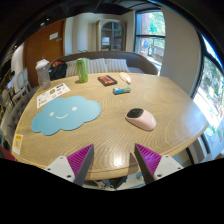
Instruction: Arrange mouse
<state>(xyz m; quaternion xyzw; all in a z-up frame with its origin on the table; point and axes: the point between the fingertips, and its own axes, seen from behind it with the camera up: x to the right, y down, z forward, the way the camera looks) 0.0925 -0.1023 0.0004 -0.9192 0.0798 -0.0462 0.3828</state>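
A pink computer mouse [141, 119] with a dark top lies on the round wooden table [110, 135], right of centre. A light blue cloud-shaped mouse mat [66, 115] with a smiling face lies on the left half of the table, well apart from the mouse. My gripper [114, 160] hangs above the table's near edge with its two purple-padded fingers [79, 160] spread wide and nothing between them. The mouse is ahead of the right finger, the mat ahead of the left finger.
A green bottle [82, 70], a dark book [107, 80], a small teal item [121, 90] and a white object [126, 77] stand at the far side of the table. A printed sheet [52, 95] lies far left. A sofa [100, 63] and windows are behind.
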